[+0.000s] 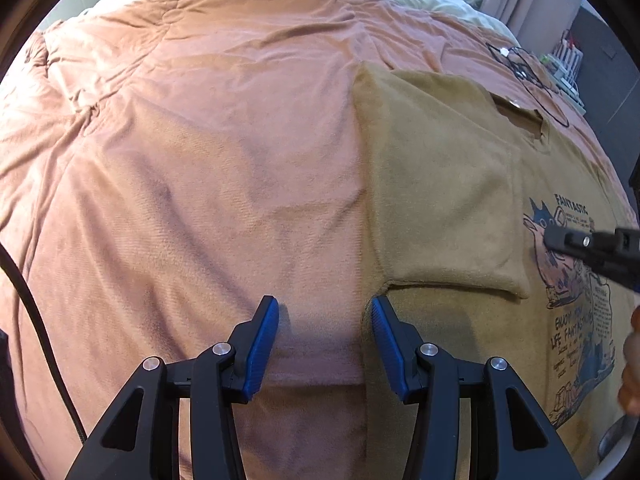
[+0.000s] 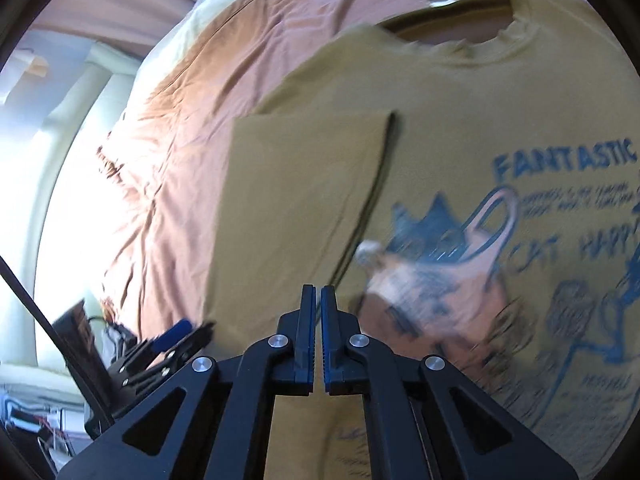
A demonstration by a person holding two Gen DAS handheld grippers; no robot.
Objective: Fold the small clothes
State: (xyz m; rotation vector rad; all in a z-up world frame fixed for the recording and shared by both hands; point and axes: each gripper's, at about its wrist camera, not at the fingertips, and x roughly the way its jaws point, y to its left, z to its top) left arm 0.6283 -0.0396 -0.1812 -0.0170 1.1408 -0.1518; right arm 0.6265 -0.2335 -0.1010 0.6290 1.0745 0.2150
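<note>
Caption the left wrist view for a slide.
Open left gripper hovers at the edge of a tan T-shirt, one sleeve folded in, on an orange bedspread.

The T-shirt (image 1: pixel 448 200) is soft tan cloth, matt, with a flat blue print (image 2: pixel 560 168). The bedspread (image 1: pixel 200 160) is pinkish-orange cloth, wrinkly and a bit fuzzy. Both grippers are matt black plastic with ridged blue pads (image 1: pixel 264 344) and shiny metal pins (image 2: pixel 279 341).
</note>
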